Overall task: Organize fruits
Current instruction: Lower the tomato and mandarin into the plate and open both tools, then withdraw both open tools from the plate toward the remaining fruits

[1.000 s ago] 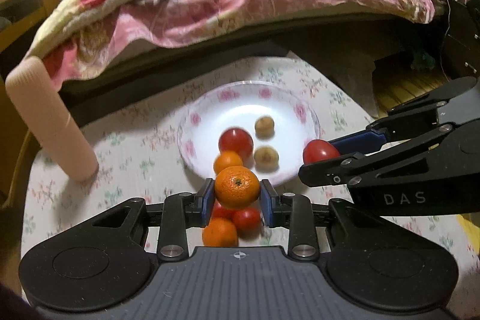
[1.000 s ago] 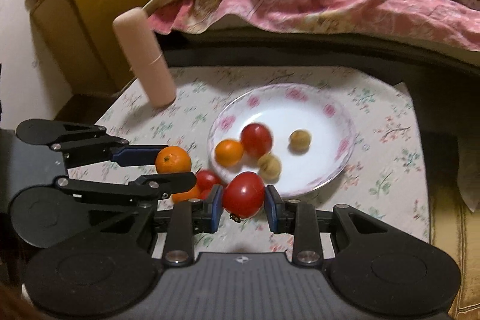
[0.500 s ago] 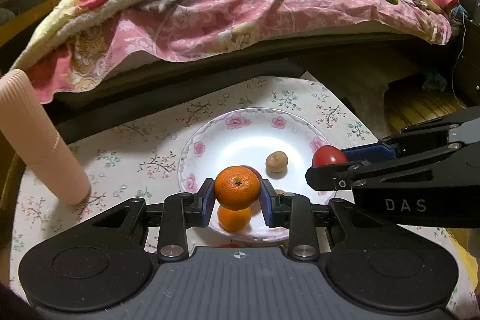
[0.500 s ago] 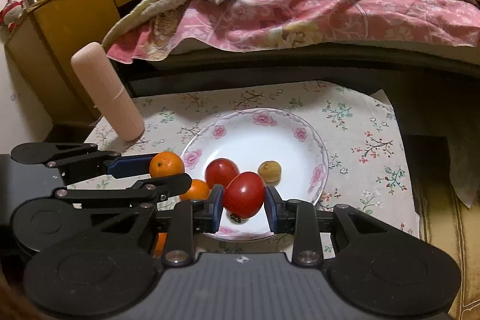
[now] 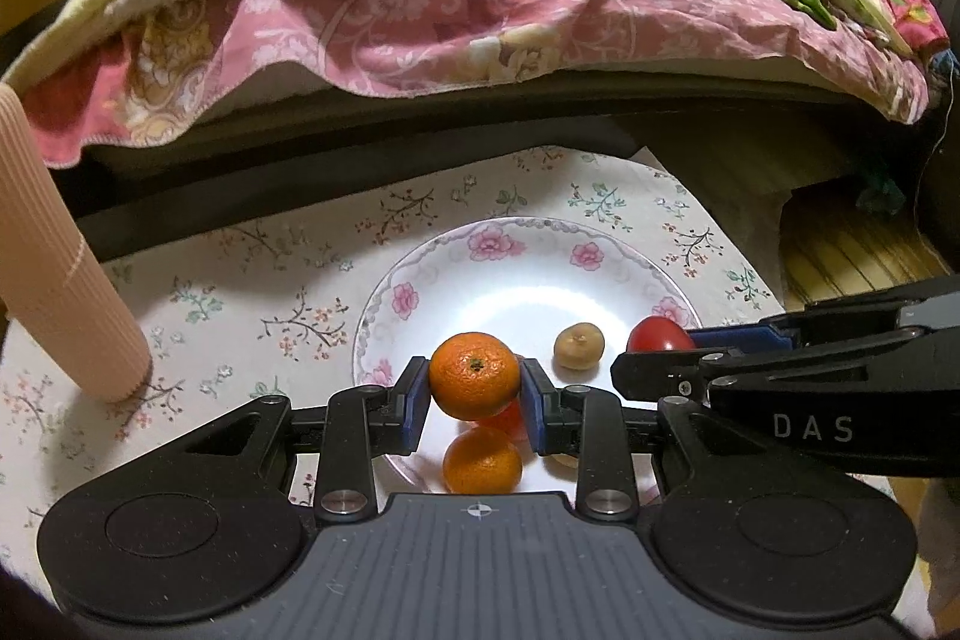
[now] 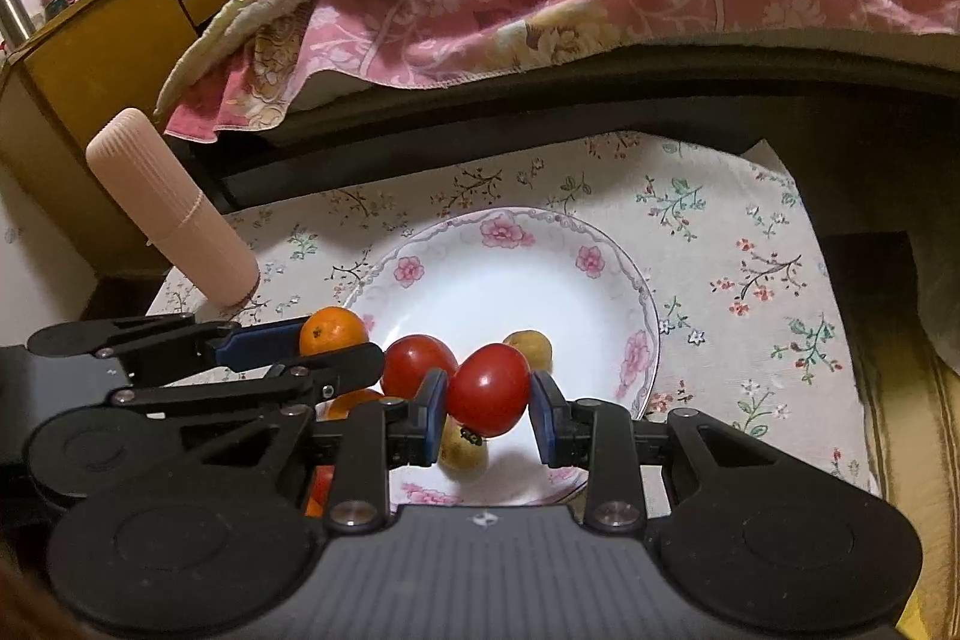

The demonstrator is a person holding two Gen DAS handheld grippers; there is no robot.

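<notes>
Orange [image 5: 474,383] & tomato [image 6: 489,389] held above plate [image 5: 528,244].

Left gripper [image 5: 474,394] is pointing forward, its blue-padded fingers [image 5: 413,403] pressing both sides of a round load — clamped, not gaping. Right gripper [image 6: 487,403] is lying alongside, level and parallel, its pads [image 6: 543,415] likewise pinching a load. Each gripper is appearing side-on in the other's view — black linkages extended.
</notes>
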